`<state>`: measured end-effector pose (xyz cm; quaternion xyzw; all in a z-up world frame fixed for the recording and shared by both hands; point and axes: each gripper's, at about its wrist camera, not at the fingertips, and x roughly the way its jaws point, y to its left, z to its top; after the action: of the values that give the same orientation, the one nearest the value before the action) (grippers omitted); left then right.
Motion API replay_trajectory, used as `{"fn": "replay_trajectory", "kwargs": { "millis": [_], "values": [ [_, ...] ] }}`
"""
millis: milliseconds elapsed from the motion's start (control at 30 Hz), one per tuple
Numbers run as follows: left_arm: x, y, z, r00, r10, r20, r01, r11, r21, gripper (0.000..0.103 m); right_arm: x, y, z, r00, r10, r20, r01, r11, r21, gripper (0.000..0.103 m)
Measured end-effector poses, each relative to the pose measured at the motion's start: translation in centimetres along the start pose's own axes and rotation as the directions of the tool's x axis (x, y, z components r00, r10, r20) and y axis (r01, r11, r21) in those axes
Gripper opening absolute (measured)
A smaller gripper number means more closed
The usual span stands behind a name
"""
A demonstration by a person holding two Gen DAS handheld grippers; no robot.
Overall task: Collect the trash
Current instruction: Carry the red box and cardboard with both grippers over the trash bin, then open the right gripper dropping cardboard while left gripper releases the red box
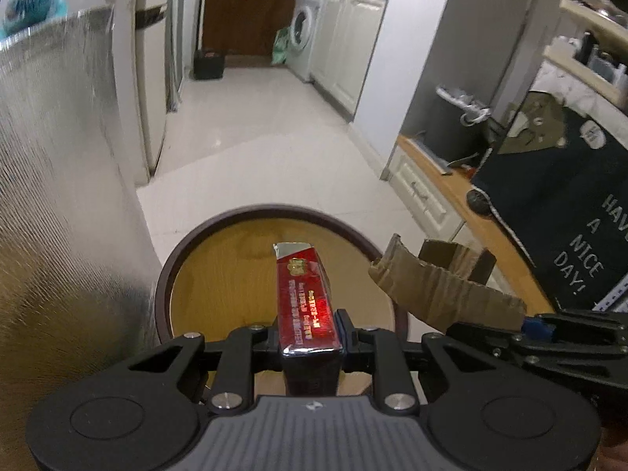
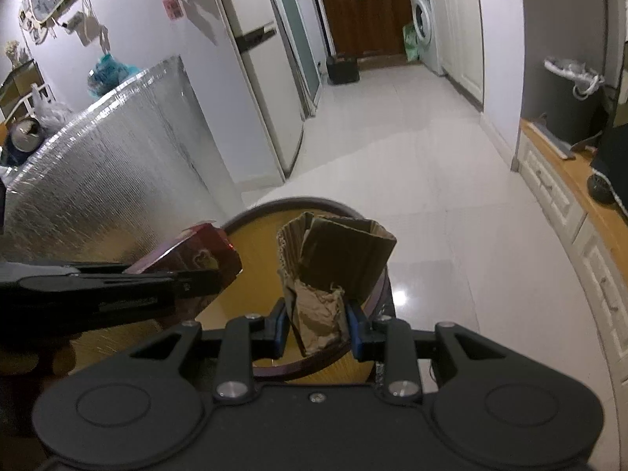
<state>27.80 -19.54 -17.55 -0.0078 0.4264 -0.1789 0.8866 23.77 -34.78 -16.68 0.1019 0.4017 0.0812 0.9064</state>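
From the left wrist view, the left claw (image 1: 308, 339) is pinching a red carton (image 1: 305, 298), a long slim box with gold print on its top face and a torn-open far end. The carton juts straight forward between the pads, above a round wooden tabletop (image 1: 219, 286) with a dark raised rim. To the right, the right claw (image 1: 537, 324) comes in from the side with a crumpled piece of brown cardboard (image 1: 439, 286) in its grip; the cardboard hangs over the tabletop's right edge, near the carton but apart from it. A silver foil-faced panel (image 1: 59, 157) fills the left side (blurred near the bottom). Beyond lie a white tiled floor (image 1: 267, 117), a washing machine (image 1: 304, 35) and a dark doormat (image 1: 569, 204) with white lettering propped on a wooden ledge.

From the right wrist view, the right claw (image 2: 318, 327) is pressed onto the cardboard (image 2: 333, 263), whose torn lower end sits between the blue pads while its folded upper part stands up and flares wider. The left claw (image 2: 188, 282) enters from the left, closed on the carton (image 2: 192, 253), which is tilted here. Both items hang over the round tabletop (image 2: 259, 251). The foil panel (image 2: 117, 165) stands just behind, with a fridge (image 2: 259, 59) farther back.
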Motion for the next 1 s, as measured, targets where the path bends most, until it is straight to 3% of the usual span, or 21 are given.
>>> {"fn": "replay_trajectory", "kwargs": {
  "millis": [200, 600, 1000],
  "values": [
    [3.4, 2.2, 0.6, 0.999, 0.019, -0.044, -0.021, 0.999, -0.048, 0.025, 3.1, 0.5, 0.9, 0.998, 0.014, -0.054, -0.014, 1.000, -0.011, 0.031],
    [8.7, 5.1, 0.7, 0.990, 0.011, -0.140, -0.028, 0.993, -0.118, 0.025, 10.8, 0.8, 3.2, 0.975, -0.009, -0.223, 0.002, 0.999, -0.033, 0.031],
    [11.4, 5.5, 1.1, 0.982, 0.007, -0.191, -0.016, 0.999, -0.047, 0.025, 15.1, 0.7, 4.5, 0.947, -0.049, -0.317, 0.033, 0.998, -0.057, 0.033]
  ]
}}
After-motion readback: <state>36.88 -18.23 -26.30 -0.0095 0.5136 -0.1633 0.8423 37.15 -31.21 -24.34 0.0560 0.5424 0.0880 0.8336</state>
